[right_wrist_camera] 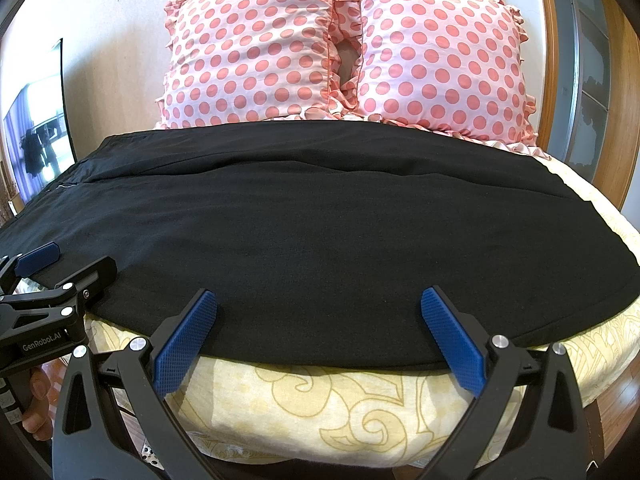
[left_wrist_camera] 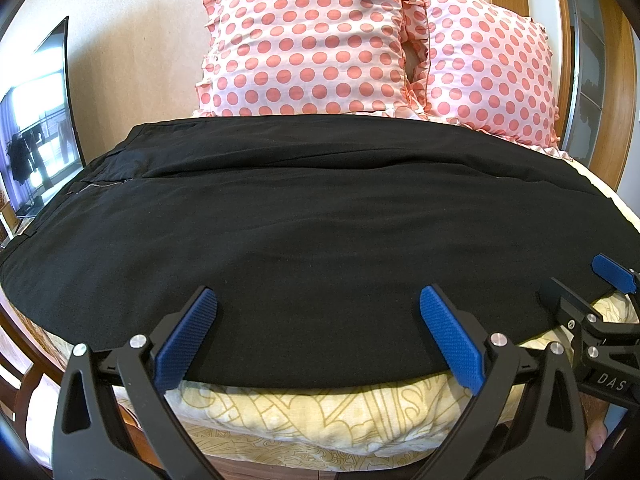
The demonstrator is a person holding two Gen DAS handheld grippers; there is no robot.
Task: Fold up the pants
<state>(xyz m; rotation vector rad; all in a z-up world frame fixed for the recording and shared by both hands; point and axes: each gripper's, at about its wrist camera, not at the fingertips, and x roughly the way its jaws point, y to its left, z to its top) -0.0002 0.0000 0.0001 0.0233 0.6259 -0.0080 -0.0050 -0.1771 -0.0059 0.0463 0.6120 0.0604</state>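
Black pants lie flat across the bed, waistband and zipper to the left, also seen in the right wrist view. My left gripper is open, its blue fingers over the near edge of the pants, holding nothing. My right gripper is open too, over the near edge further right. The right gripper shows at the right edge of the left wrist view; the left gripper shows at the left edge of the right wrist view.
Two pink polka-dot pillows stand against the wall behind the pants. The bed has a yellow patterned sheet. A dark screen stands at the left; a wooden frame at the right.
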